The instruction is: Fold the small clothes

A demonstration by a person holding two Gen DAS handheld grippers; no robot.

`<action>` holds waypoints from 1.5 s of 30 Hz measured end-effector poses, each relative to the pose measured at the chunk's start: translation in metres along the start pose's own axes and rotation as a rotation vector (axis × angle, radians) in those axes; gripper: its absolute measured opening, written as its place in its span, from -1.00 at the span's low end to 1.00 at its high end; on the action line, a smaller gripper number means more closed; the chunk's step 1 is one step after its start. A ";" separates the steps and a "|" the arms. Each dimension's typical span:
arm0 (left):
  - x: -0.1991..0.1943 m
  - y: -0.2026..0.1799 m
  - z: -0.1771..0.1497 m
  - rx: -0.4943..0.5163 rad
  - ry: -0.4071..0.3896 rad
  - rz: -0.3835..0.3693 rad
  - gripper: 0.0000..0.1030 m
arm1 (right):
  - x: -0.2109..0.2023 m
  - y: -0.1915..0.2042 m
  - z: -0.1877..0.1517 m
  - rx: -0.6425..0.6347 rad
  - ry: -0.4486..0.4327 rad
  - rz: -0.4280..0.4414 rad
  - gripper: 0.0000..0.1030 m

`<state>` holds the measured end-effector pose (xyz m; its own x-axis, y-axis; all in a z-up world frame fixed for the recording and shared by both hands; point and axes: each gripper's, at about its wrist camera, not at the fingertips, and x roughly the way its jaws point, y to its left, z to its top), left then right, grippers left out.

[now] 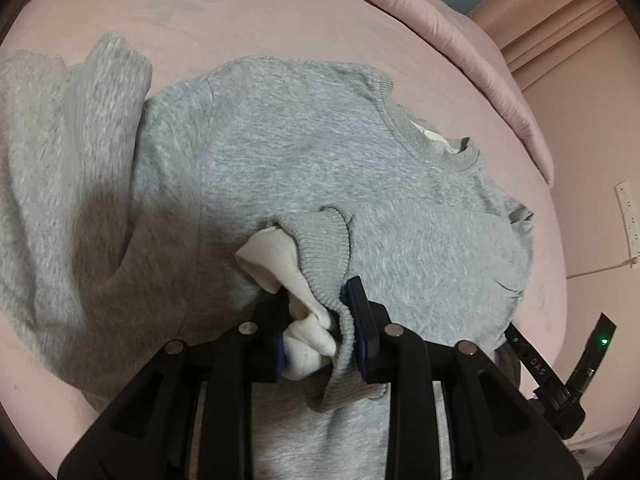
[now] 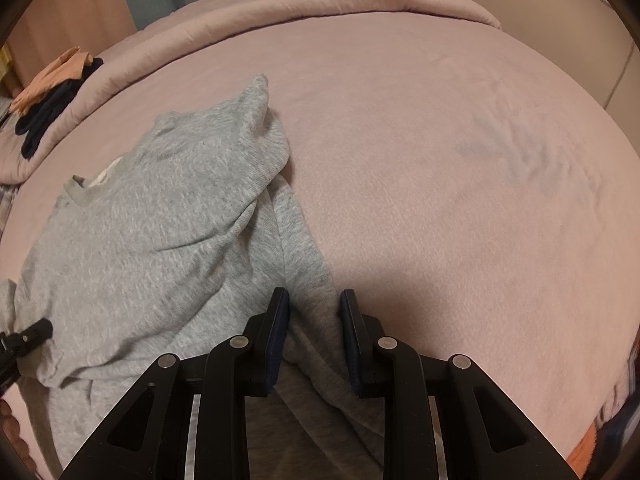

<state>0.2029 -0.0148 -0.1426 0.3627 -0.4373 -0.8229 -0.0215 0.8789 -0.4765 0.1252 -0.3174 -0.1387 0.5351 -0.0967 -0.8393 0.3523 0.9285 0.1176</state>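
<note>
A small grey sweatshirt (image 1: 300, 152) lies front-up on the pink bed, its ribbed collar (image 1: 424, 140) toward the upper right. My left gripper (image 1: 318, 294) is shut on one sleeve's ribbed cuff (image 1: 324, 240), folded in over the chest, with the white lining (image 1: 264, 260) bunched between the pads. The other sleeve (image 1: 100, 92) lies spread at the left. In the right wrist view the sweatshirt (image 2: 140, 220) lies rumpled at the left. My right gripper (image 2: 314, 296) is at its lower edge, shut on a fold of grey fabric that fills the gap between the pads.
The pink sheet (image 2: 440, 160) stretches wide to the right of the sweatshirt. A rolled pink comforter (image 2: 320, 0) runs along the far edge of the bed. A pile of orange and dark clothes (image 2: 52, 92) sits on it at the far left. A wall socket (image 1: 628, 216) is at the right.
</note>
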 end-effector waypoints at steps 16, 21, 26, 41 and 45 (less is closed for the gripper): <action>0.001 -0.005 -0.003 0.036 -0.020 0.028 -0.45 | 0.000 -0.002 -0.006 0.002 -0.012 0.002 -0.55; 0.002 -0.005 -0.001 0.038 -0.017 0.029 -0.45 | 0.000 -0.003 -0.006 0.005 -0.013 0.002 -0.55; -0.001 -0.001 -0.001 0.019 -0.017 0.013 -0.44 | 0.000 -0.003 -0.006 0.004 -0.014 0.002 -0.55; -0.019 0.001 -0.001 -0.045 0.056 -0.011 0.09 | 0.003 -0.003 -0.004 0.007 -0.008 0.002 -0.54; -0.049 -0.003 -0.009 -0.010 -0.017 -0.001 0.50 | 0.002 -0.002 -0.005 0.007 -0.014 0.000 -0.53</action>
<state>0.1772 0.0020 -0.1031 0.3790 -0.4347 -0.8170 -0.0307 0.8764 -0.4805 0.1222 -0.3174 -0.1436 0.5460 -0.1021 -0.8315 0.3575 0.9261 0.1210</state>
